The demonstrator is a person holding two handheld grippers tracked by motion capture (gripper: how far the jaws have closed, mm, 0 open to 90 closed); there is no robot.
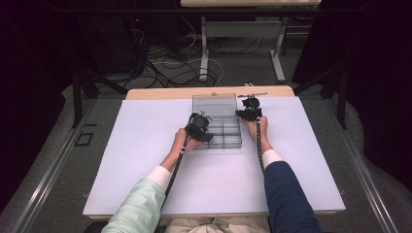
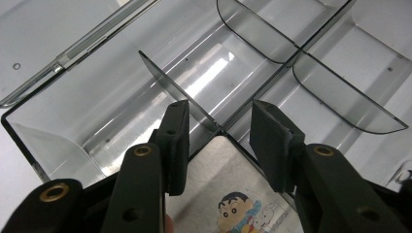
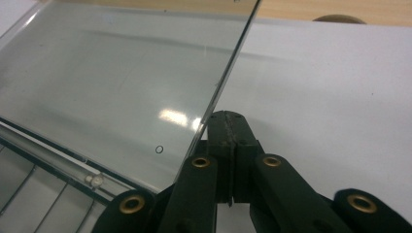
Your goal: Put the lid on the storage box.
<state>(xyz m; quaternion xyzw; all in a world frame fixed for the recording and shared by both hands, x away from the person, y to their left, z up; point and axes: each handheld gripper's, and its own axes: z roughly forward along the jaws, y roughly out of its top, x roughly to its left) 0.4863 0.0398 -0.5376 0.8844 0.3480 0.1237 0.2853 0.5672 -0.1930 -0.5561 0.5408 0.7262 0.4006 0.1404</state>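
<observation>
Progress looks early: the clear plastic compartment box [image 1: 217, 131] sits mid-counter [image 1: 145, 170] with its transparent hinged lid [image 1: 214, 105] already open, its compartments apparently empty. The left hand-held gripper [image 2: 218, 127], jaws wide, straddles a smoky curved divider [image 2: 177, 92], ungripped. Farther off, the right hand-held gripper [image 3: 228, 127], jaws pressed together, holds the lid's edge.

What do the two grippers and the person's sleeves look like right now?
Both grippers are black, with brass-coloured rivets on the arms and flat dark pads. The left gripper trails a black cable along a pale green sleeve with a white cuff. The right gripper trails one along a navy sleeve, also white-cuffed.
</observation>
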